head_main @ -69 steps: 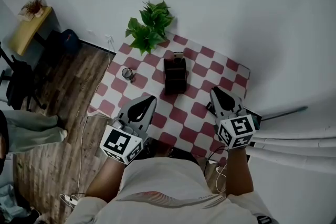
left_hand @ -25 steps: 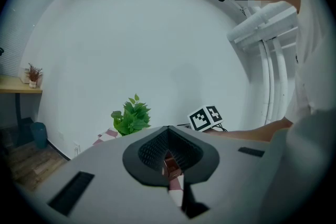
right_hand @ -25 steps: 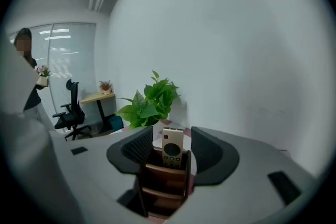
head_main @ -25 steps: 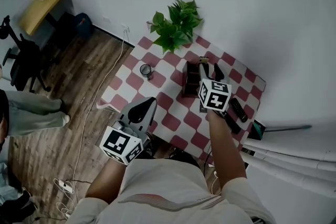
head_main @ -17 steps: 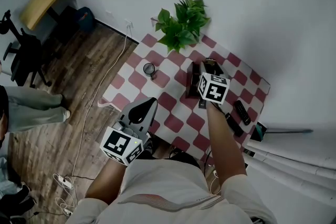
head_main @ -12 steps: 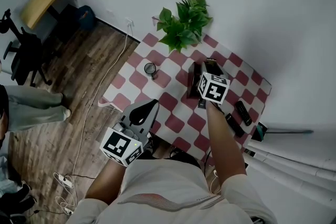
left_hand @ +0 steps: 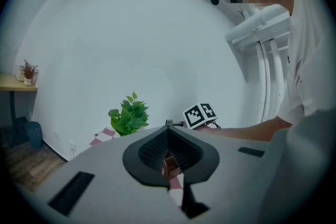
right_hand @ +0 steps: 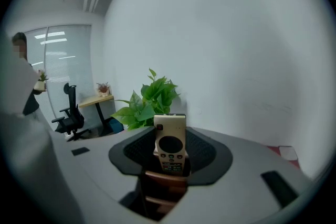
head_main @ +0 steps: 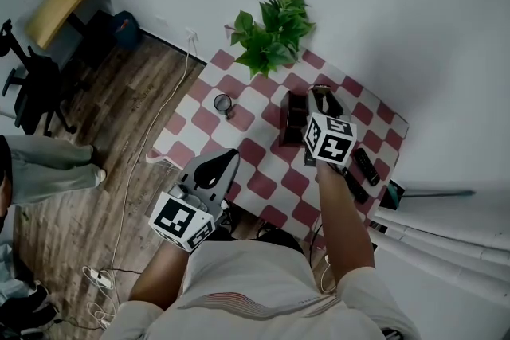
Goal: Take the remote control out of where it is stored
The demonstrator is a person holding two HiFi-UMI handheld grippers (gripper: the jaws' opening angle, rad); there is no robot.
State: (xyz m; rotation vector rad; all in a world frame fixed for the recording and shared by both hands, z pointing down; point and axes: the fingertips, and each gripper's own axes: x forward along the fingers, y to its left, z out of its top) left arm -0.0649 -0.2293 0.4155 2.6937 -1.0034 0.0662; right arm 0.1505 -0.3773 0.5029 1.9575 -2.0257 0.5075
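A pale remote control (right_hand: 169, 145) stands upright in a dark wooden storage box (right_hand: 157, 192), with its top end out. My right gripper (right_hand: 169, 128) straddles that top end and its jaws are closing; the pads stand on either side without visibly pressing it. In the head view the right gripper (head_main: 322, 97) hangs over the storage box (head_main: 290, 120) on the red-and-white checked table (head_main: 239, 95). My left gripper (head_main: 215, 166) hovers shut and empty over the table's near left corner. In its own view, the left gripper (left_hand: 169, 135) faces the box.
A potted green plant (head_main: 271, 40) stands at the table's far edge, and a small dark cup (head_main: 222, 103) sits left of the box. Two black remotes (head_main: 365, 166) lie near the right edge. To the left, wooden floor (head_main: 119, 139) carries a white cable.
My right gripper has gone from the table's near right corner to the box and now holds over the remote, jaws narrowing. The left gripper has hardly moved.
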